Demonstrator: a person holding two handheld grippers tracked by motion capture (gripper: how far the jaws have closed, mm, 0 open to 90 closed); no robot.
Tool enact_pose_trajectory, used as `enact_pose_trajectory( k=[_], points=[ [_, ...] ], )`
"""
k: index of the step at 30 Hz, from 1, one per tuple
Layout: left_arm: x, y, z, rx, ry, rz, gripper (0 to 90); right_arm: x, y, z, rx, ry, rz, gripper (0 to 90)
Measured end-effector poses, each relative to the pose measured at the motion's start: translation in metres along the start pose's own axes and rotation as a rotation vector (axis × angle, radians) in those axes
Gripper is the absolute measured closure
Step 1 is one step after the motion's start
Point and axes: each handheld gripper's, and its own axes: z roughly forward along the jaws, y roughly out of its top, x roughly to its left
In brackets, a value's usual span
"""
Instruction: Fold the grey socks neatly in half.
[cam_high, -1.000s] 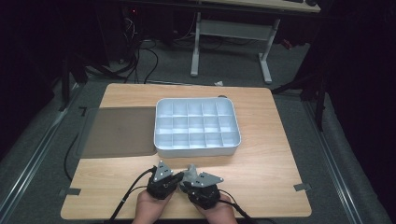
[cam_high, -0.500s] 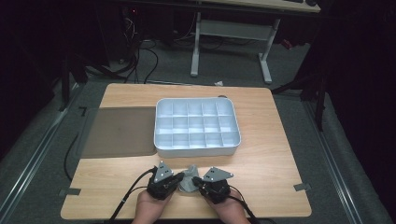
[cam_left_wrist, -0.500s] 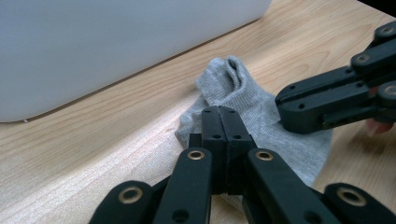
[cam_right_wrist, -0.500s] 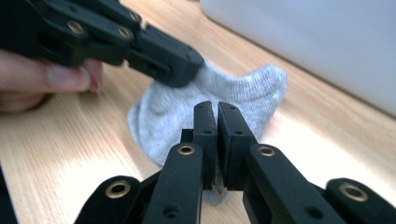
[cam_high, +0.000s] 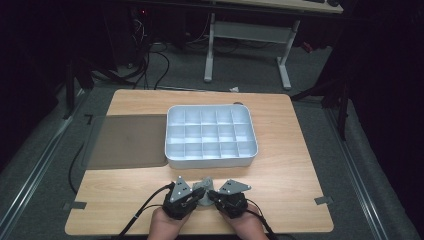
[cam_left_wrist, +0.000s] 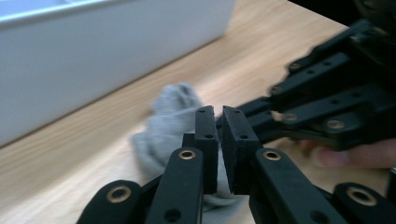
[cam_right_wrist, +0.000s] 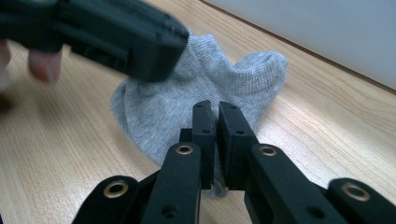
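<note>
A small grey sock lies bunched near the table's front edge, between my two grippers. My left gripper comes at it from the left. In the left gripper view its jaws stand almost together with a slim gap at the tips. They have just been opening a little, with sock fabric still caught low between them. My right gripper faces it from the right. Its jaws have just been closing and pinch the sock's near edge.
A white tray with several empty compartments sits mid-table, just beyond the sock. A dark flat mat lies to its left. Bare wood lies to the right of the hands. Cables trail off the front edge.
The right gripper has shifted rightward away from the left one, and the sock now shows spread between them. The left hand has stayed in place.
</note>
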Motion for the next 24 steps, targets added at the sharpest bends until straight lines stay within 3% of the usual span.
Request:
enact_pose_trajectory(
  k=[4, 10, 16, 21, 24],
  points=[
    [-0.001, -0.007, 0.009, 0.057, 0.024, 0.013, 85.7, 0.0, -0.001, 0.0, -0.005, 0.001, 0.008, 86.9],
    [0.003, -0.014, 0.005, 0.088, 0.088, 0.027, 87.0, 0.0, -0.002, 0.0, -0.008, -0.001, 0.007, 86.9],
    [0.0, -0.018, 0.003, 0.079, 0.11, 0.045, 87.5, 0.001, -0.003, 0.0, -0.017, 0.001, 0.012, 85.5],
    [0.001, -0.018, 0.003, 0.081, 0.104, 0.032, 87.5, 0.003, -0.001, -0.013, -0.077, 0.001, 0.041, 77.0],
    [0.001, -0.018, 0.003, 0.082, 0.103, 0.031, 87.4, 0.0, -0.001, -0.016, -0.073, -0.004, 0.07, 71.1]
  ],
)
